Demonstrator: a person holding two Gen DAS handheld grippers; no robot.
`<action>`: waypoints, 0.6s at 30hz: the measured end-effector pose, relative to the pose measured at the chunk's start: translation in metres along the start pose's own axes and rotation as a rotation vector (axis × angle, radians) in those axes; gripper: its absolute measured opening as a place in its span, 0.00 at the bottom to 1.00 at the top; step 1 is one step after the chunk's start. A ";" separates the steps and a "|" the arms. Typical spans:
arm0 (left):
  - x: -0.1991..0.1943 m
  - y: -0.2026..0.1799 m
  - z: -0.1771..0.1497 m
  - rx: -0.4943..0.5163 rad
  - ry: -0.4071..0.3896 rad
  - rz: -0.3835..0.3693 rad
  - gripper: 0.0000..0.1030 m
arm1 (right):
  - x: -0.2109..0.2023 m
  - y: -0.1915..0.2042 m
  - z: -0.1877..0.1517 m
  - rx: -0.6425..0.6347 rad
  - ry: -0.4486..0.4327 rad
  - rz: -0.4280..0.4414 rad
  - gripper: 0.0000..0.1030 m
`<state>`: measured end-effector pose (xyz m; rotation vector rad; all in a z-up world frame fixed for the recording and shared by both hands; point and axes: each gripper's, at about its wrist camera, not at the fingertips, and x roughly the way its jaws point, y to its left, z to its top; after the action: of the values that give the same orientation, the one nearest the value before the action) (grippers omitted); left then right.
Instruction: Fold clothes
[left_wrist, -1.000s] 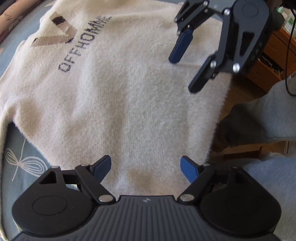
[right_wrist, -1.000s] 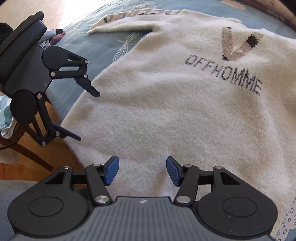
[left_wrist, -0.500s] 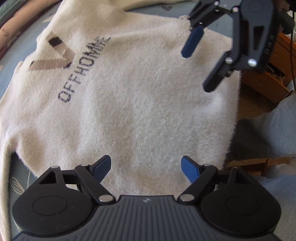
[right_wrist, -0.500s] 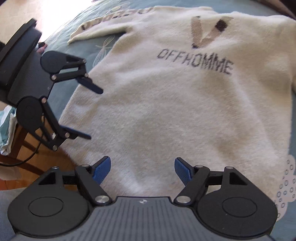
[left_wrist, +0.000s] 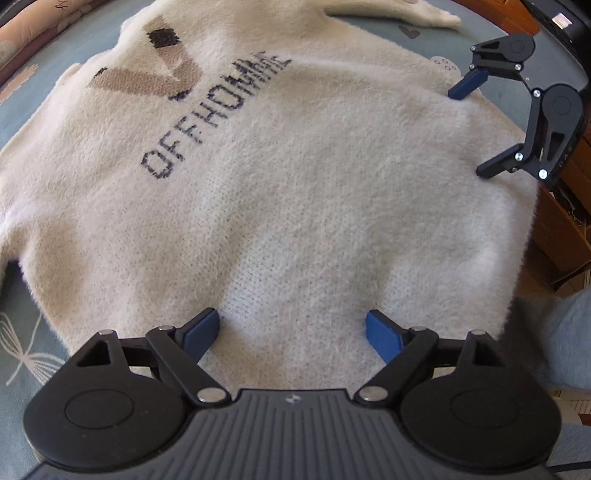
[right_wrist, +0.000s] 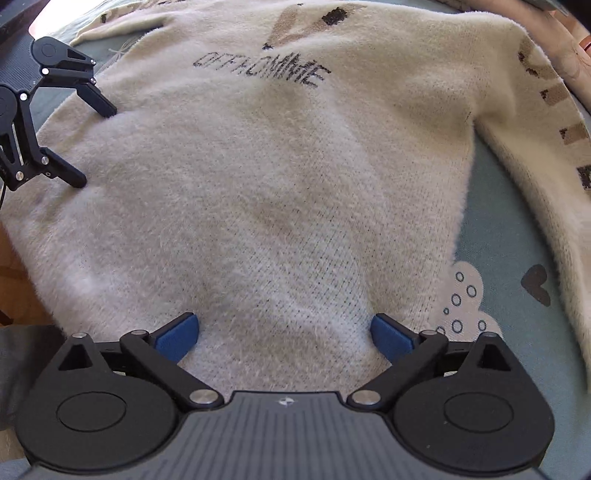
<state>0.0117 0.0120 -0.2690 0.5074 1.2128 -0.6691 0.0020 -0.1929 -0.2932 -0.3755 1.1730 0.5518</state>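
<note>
Both grippers have shifted across the cream sweater (left_wrist: 295, 192), which lies flat on a blue patterned bedspread (right_wrist: 491, 236). Right gripper (right_wrist: 284, 332): fingers just opened to full spread, gripping nothing. Left gripper (left_wrist: 291, 332): fingers widened slightly, also empty. Sweater collar and lower right sleeve cut off by frame edges; lettering blurred in the right view.

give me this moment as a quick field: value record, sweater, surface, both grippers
garment: cream sweater, spread flat, front up
print: OFFHOMME lettering under a brown V
surface: blue patterned bedcover
left gripper: open over the sweater's hem, nothing between the jaws
right gripper: jaws just opened wide, over the hem near the sweater's side edge, holding nothing
fold: not started
</note>
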 end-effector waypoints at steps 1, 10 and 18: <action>-0.002 -0.003 0.005 0.010 0.007 0.007 0.83 | 0.001 0.000 0.002 0.011 0.006 -0.003 1.00; -0.007 0.017 0.078 0.061 -0.197 0.114 0.82 | -0.034 -0.017 0.058 0.012 -0.176 0.058 0.95; 0.019 0.096 0.093 -0.163 -0.200 0.125 0.81 | 0.013 -0.060 0.141 0.112 -0.273 0.149 0.95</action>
<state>0.1465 0.0125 -0.2604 0.3671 1.0286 -0.4969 0.1482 -0.1610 -0.2566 -0.1123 0.9669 0.6428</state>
